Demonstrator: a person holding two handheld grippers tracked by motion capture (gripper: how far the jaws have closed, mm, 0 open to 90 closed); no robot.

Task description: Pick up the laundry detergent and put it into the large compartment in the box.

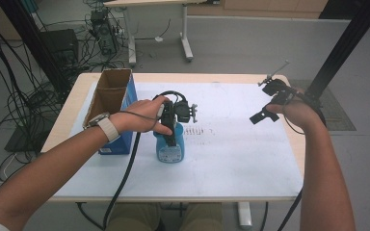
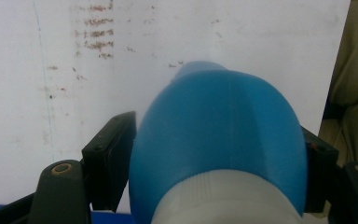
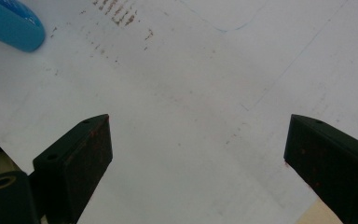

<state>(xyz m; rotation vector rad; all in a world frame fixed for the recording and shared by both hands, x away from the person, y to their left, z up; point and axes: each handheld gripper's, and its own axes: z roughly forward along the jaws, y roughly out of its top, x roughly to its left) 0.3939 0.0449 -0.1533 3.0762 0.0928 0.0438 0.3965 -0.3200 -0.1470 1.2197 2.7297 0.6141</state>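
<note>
Your left gripper (image 1: 172, 132) clamps the blue bottle (image 1: 170, 147) mid-table | your right gripper (image 1: 266, 103), far right, jaws apart

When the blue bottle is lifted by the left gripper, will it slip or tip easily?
The blue bottle looks smooth and rounded, so it may slip. The left gripper clamps it near the top, so it probably hangs steady. It stands upright and tall; pushed, it might tip.

Black two-jawed tools (image 1: 173, 126) with trailing black cables, a white-strapped watch (image 1: 105, 126), khaki trousers (image 1: 197, 217)
</note>
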